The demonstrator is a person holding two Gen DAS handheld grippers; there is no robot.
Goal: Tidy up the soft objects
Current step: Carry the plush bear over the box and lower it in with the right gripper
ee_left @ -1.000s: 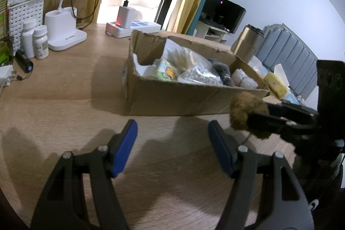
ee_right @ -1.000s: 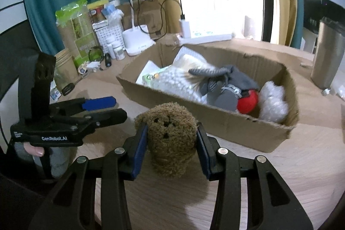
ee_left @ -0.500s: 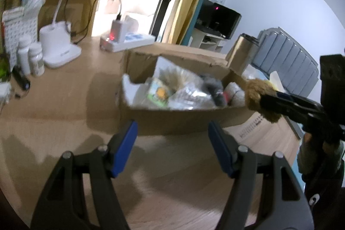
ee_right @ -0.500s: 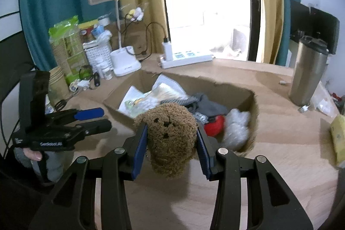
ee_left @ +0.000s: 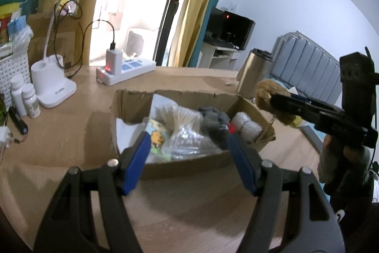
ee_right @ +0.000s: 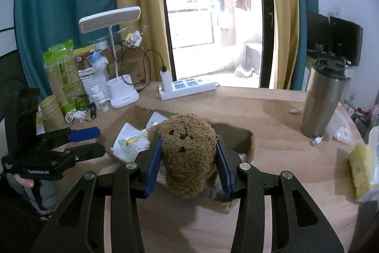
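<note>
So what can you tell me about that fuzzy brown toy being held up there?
The brown plush toy looks like a small animal head or body of curly, shaggy fabric, with small dark dots for eyes and nose on the side facing the camera. The right gripper has its blue-padded jaws pressed against the toy's two sides, holding it upright in the air. It hangs above the open cardboard box, touching nothing else. In the left wrist view it shows at the box's right end.
</note>
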